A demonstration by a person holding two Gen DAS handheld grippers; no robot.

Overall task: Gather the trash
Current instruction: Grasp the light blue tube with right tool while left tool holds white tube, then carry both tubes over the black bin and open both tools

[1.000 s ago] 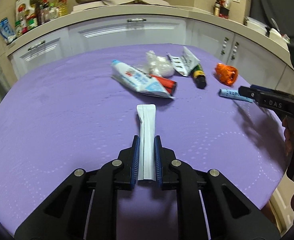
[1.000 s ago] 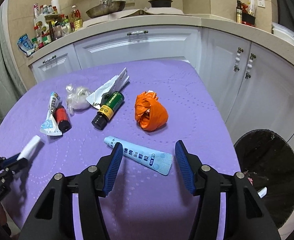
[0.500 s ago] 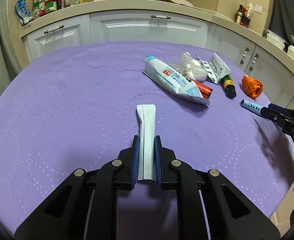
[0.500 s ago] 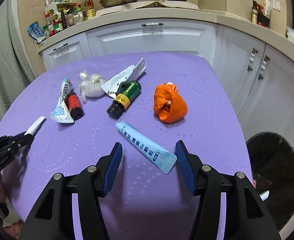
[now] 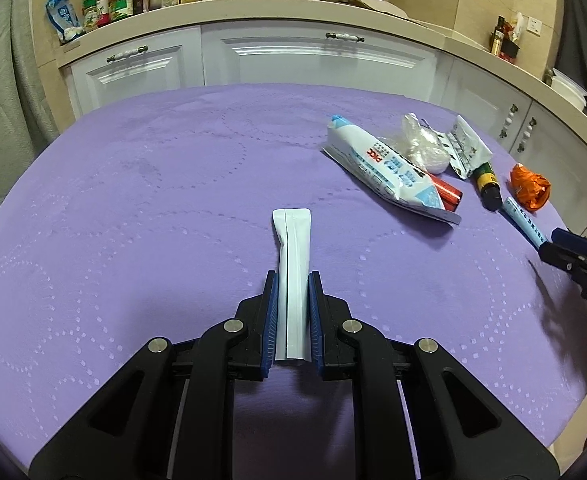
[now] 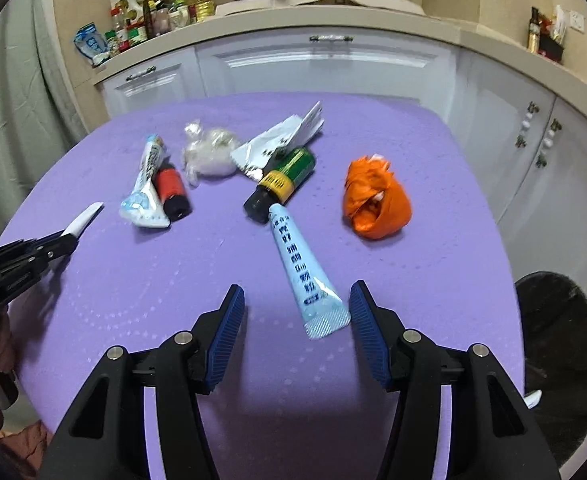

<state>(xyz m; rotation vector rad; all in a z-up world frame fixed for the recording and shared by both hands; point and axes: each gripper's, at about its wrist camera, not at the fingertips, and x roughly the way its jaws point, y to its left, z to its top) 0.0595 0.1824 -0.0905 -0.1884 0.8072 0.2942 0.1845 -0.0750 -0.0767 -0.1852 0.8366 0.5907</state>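
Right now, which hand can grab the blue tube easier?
Right. Its open tongs already sit around the blue tube's flat end, while the left tongs are shut on a white packet.

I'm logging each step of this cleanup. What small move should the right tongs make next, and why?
Probably close on the pale blue tube. The right tongs stand open, the tube's crimped end lies between them untouched, and the left tongs already grip a white sachet. The black bin waits to the right.

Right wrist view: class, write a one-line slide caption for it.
Open right gripper straddles the pale blue tube on the purple table; black bin waits alongside.
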